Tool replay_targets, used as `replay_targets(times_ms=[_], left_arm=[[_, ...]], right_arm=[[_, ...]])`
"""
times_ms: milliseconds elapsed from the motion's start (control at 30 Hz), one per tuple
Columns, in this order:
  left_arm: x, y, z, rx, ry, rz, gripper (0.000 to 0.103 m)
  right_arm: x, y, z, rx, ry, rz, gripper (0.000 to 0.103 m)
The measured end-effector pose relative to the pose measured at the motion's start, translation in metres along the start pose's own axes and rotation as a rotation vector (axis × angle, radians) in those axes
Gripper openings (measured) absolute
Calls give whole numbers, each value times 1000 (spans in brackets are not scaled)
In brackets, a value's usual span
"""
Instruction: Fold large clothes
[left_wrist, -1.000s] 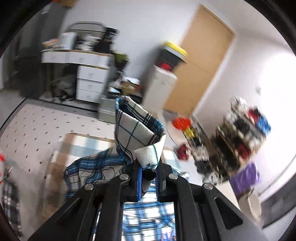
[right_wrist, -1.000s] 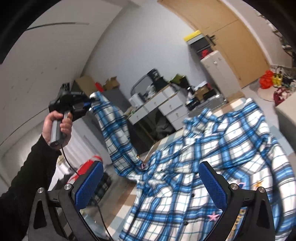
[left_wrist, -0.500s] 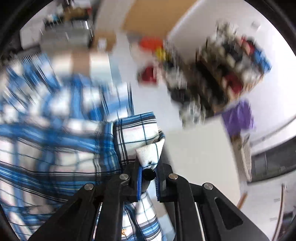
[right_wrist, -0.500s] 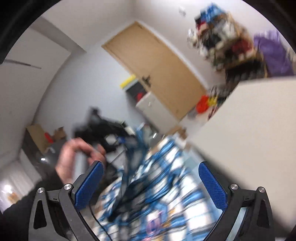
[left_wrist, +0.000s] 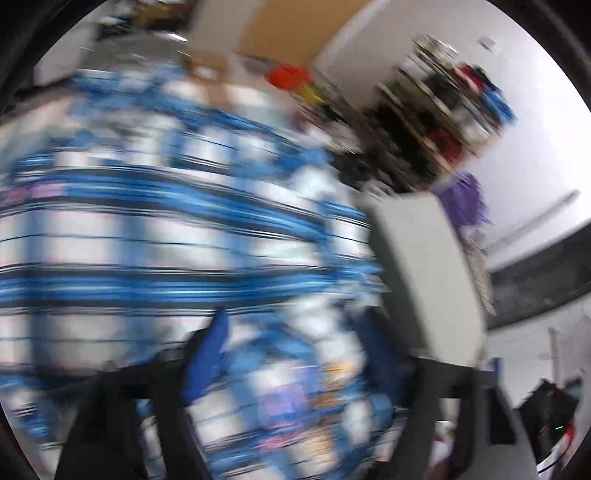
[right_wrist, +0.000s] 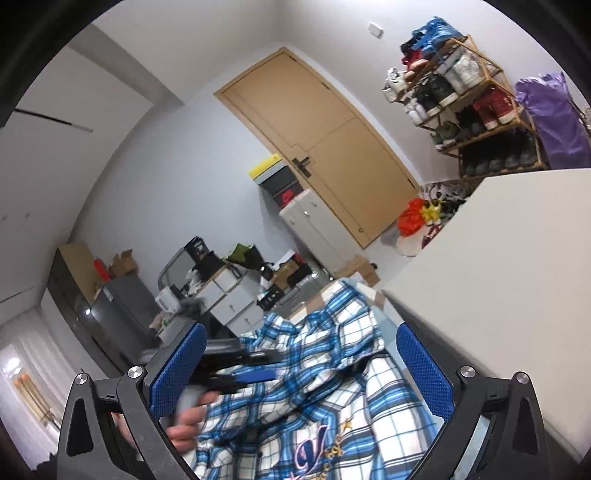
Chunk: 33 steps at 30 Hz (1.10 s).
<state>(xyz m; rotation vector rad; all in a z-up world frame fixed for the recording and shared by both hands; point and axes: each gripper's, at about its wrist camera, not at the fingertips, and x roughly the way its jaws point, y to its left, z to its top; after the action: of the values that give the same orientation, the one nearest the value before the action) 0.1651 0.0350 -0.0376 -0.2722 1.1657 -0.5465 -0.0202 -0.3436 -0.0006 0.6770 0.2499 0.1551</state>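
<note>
Blue-white plaid shirt (right_wrist: 332, 391) lies heaped on the counter (right_wrist: 517, 280), beside its bare right part. Left tongs (left_wrist: 291, 362) have just been opening, jaws apart, blurred shirt fabric between them, unpinched. Right tongs (right_wrist: 301, 369) wide, empty, above the shirt.

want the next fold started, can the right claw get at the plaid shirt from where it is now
Probably yes. The right claw is open and empty, with the plaid shirt lying directly ahead between its fingers. The left claw and the hand holding it crowd one side.
</note>
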Motion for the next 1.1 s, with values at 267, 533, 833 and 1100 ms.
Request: replay_targets(times_ms=[267,533,833,1100], left_arm=[[-8,125,-36,-246,17,150,83],[-19,134,-63,-307,-55,46,84],[-12,152,-31,-302,-45,62,84],[-13,154,-42,-245,-31,95,84]], right_arm=[[13,26,-17,-104,50,32,103],[51,45,-38,-184,234,11,103],[221,91,-36,-333,671,-81,103],[343,15,-87,-327,946,-354,103]])
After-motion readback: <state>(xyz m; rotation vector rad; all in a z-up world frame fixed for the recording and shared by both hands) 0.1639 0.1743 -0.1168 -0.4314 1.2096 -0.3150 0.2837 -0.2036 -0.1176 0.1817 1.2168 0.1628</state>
